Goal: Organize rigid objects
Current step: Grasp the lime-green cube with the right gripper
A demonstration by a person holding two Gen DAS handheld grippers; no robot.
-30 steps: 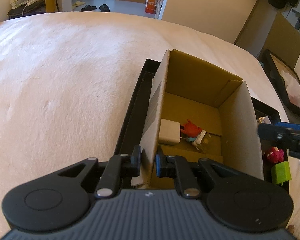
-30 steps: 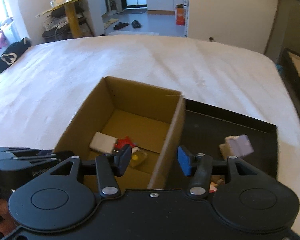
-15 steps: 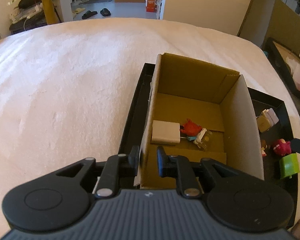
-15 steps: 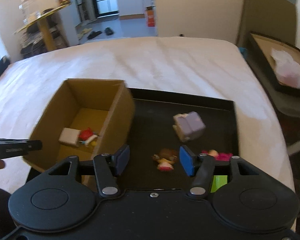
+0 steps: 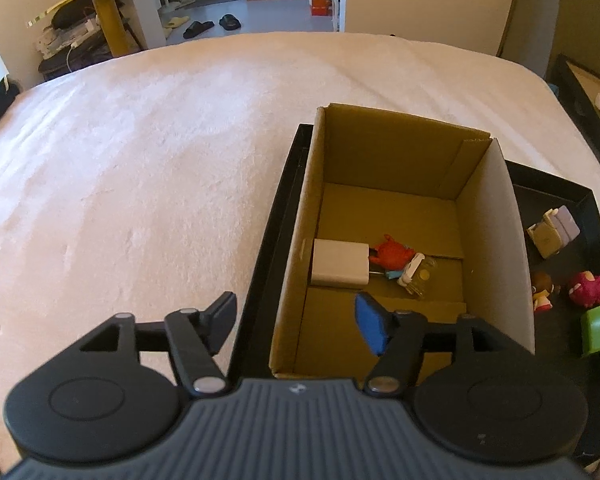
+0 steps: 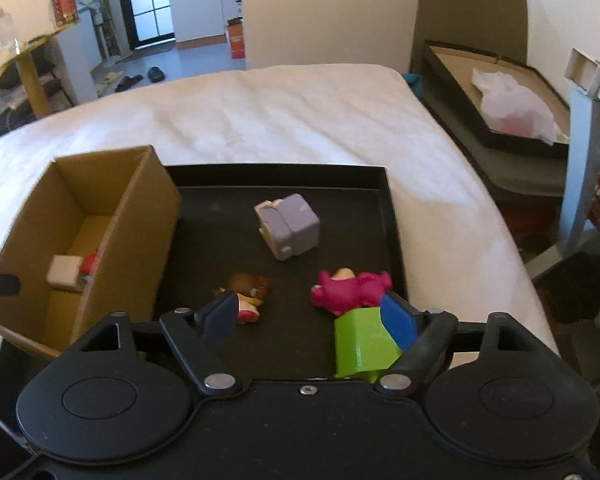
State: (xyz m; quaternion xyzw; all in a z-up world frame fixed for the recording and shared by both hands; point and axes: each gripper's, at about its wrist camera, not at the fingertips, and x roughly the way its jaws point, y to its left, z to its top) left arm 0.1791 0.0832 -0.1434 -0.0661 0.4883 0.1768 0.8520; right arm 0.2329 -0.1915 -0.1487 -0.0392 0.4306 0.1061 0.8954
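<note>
Left gripper [image 5: 296, 322]: jaws spread wide, holding nothing; it hovers at the near end of the cardboard box, one finger outside the box's left wall above the tray rim, the blue-padded finger over the box interior.
Right gripper [image 6: 308, 320]: jaws wide apart, nothing clamped; it hangs low over the near part of the tray, with the green block just inside its blue-padded right finger. Whether pad and block touch cannot be told.
Cardboard box [image 5: 488, 240]: open-topped, standing in the left part of the black tray, filling it front to back.
Black tray [image 6: 276, 172]: shallow, lying on the white bedspread [image 5: 140, 152].
White cuboid [image 5: 340, 263]: flat on the box floor against the left wall.
Red figure [image 5: 390, 252]: at 3 o'clock of the white cuboid, touching it.
Clear small item [image 5: 416, 274]: at 4 o'clock of the red figure, with a white and teal piece beside it; too small to name.
Lilac cube [image 6: 290, 226]: on the tray floor at 12 o'clock of the right gripper, tilted, well apart from the box.
Brown-haired doll [image 6: 248, 294]: lying on the tray at 10 o'clock of the right gripper's midpoint, close to the dark left finger.
Magenta figure [image 6: 350, 292]: lying at 1 o'clock of that midpoint, just beyond the green block.
Green block [image 6: 362, 342]: near the tray's front edge, at 3 o'clock of the right gripper's midpoint.
Second tray [image 6: 496, 92]: off the bed at 2 o'clock, holding crumpled white plastic.
</note>
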